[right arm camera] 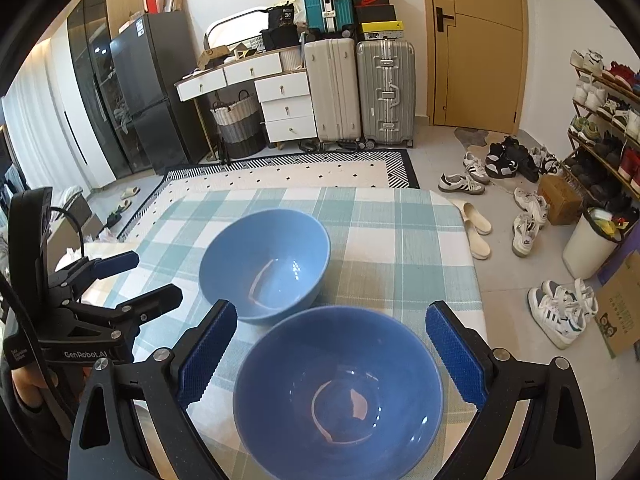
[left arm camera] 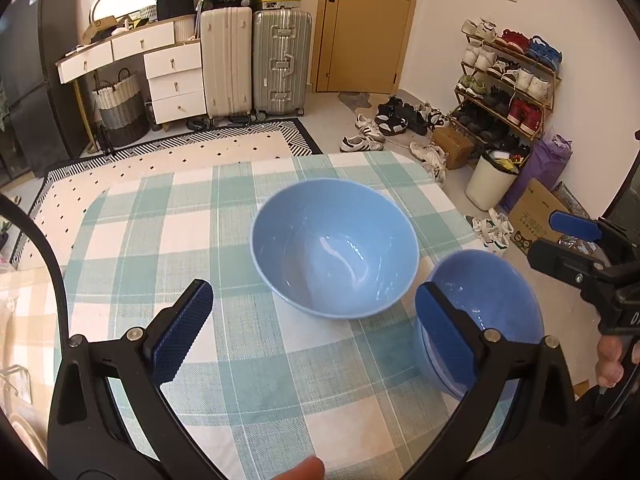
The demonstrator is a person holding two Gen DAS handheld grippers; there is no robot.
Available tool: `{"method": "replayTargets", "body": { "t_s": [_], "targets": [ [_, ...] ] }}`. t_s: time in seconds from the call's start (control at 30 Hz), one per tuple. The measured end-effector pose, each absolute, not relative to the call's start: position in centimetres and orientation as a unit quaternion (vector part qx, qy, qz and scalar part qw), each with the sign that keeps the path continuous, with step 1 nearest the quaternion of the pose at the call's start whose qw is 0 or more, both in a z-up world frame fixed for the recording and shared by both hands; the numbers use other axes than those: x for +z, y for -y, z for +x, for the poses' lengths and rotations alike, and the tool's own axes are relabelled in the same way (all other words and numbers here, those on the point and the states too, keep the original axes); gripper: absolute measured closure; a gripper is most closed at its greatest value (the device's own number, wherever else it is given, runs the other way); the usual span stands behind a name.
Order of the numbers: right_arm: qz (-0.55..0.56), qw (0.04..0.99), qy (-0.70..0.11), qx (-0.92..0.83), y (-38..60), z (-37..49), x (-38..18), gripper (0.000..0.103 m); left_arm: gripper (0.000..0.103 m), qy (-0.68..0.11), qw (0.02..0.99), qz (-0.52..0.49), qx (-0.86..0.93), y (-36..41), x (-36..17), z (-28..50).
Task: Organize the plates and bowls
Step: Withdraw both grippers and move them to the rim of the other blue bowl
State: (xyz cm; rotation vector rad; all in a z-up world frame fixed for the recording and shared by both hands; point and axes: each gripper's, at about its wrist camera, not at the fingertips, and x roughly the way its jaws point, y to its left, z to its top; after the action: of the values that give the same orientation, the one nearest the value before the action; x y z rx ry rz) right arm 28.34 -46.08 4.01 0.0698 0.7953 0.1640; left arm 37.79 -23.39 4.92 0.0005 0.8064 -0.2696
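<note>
Two blue bowls stand upright on the green-and-white checked tablecloth (left arm camera: 168, 240). The far bowl (left arm camera: 335, 252) lies ahead of my left gripper (left arm camera: 316, 320), which is open and empty. The near bowl (left arm camera: 492, 304) sits partly behind the left gripper's right finger. In the right wrist view the near bowl (right arm camera: 338, 392) lies between the spread fingers of my right gripper (right arm camera: 332, 356), which is open and not touching it. The far bowl (right arm camera: 266, 264) stands just behind it. The left gripper (right arm camera: 132, 280) shows at the left, and the right gripper (left arm camera: 560, 244) at the right of the left wrist view.
The table's far edge (right arm camera: 320, 190) and right edge (right arm camera: 476, 264) drop to the floor, with a patterned rug (right arm camera: 304, 172), scattered shoes (right arm camera: 528, 220), a shoe rack (left arm camera: 508, 80) and a white bin (left arm camera: 490, 182). Suitcases (right arm camera: 360, 92) and drawers (right arm camera: 286, 104) stand by the far wall.
</note>
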Motion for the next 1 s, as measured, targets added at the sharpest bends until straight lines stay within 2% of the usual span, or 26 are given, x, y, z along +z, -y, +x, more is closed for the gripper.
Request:
{"method": "replayTargets", "body": {
  "t_s": [0.5,1.0],
  "targets": [
    [0.060,0.915,-0.389,0.091,47.1,32.0,4.9,0.006,0.002,-0.385,0.915,0.003,-0.117,22.7,6.3,40.2],
    [0.054,0.903,-0.415,0.096,46.6,35.4,3.2,0.006,0.002,-0.406,0.907,-0.011,-0.113,22.2,4.4,43.7]
  ]
}}
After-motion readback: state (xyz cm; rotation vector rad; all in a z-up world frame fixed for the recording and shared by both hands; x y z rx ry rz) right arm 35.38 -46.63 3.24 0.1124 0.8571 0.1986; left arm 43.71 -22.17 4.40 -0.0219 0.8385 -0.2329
